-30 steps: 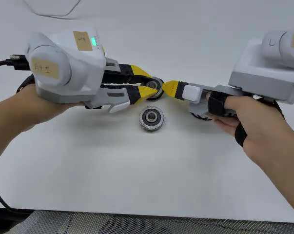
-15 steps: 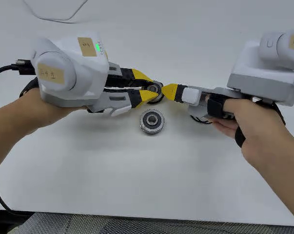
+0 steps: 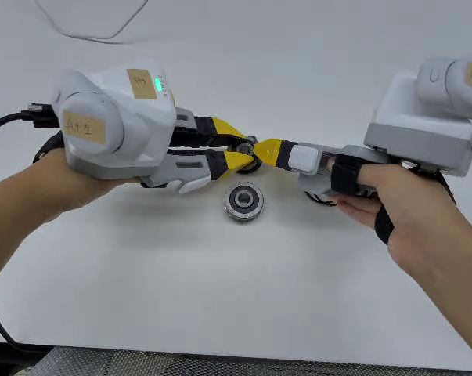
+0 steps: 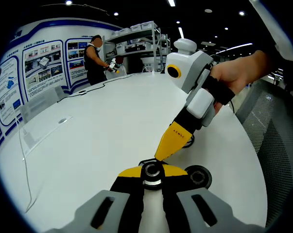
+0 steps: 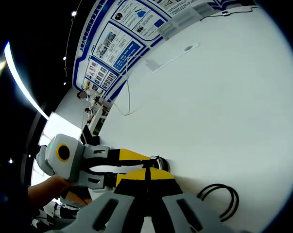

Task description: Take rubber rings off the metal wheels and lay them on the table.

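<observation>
Left tool [image 3: 243, 155] clamps one metal wheel [image 4: 152, 174] over the desk [image 3: 220, 274] | right tool [image 3: 267, 150] closed, tip at that wheel's rim; whether it has the rubber ring [image 4: 146, 160] caught, cannot tell | to do well: brace wheel steady, peel ring outward evenly | second wheel [image 3: 244, 201] on desk, loose rings [image 3: 320, 197] near right tool

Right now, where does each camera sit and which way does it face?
Head view: on the headset, facing forward and down at the table; the person's forearms show.
Left gripper view: on the left hand-held gripper, looking along jaws shut on a metal wheel; the right hand shows.
Right gripper view: on the right hand-held gripper, facing the left one; the left hand shows.
Shared: head and left gripper views both show the loose wheel.
</observation>
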The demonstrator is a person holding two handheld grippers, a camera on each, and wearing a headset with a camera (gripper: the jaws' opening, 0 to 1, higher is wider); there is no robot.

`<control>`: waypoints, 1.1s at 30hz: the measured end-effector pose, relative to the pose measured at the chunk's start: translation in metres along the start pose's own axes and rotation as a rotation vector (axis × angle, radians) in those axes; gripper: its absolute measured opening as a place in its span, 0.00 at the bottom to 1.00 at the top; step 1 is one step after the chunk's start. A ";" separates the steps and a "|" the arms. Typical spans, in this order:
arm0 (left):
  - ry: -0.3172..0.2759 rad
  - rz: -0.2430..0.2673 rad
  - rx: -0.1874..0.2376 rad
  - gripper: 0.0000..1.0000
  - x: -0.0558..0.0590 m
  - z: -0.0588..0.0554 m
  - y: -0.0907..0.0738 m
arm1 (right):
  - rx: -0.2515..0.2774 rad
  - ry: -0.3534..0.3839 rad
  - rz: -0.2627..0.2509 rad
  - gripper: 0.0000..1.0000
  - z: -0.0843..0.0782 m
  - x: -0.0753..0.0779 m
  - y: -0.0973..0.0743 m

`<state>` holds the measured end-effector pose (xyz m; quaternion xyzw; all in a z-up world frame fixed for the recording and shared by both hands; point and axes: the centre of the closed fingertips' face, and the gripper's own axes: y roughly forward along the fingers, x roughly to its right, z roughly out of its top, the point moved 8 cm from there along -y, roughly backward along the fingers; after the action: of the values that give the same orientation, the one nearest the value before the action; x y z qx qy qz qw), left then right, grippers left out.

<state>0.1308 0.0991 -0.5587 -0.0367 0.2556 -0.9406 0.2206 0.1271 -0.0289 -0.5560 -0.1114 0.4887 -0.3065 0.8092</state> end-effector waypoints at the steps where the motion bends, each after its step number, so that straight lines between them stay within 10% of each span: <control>1: 0.001 0.001 0.001 0.12 0.000 0.000 0.000 | 0.000 -0.001 0.003 0.00 0.000 -0.001 0.000; 25: -0.015 0.032 -0.004 0.15 0.002 0.001 -0.004 | 0.002 -0.012 -0.010 0.01 -0.001 -0.004 -0.003; 33: -0.066 0.087 0.052 0.26 -0.006 0.010 -0.026 | 0.000 -0.015 0.002 0.01 -0.002 -0.008 0.000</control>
<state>0.1276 0.1171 -0.5374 -0.0508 0.2249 -0.9347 0.2705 0.1228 -0.0236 -0.5507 -0.1133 0.4827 -0.3049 0.8131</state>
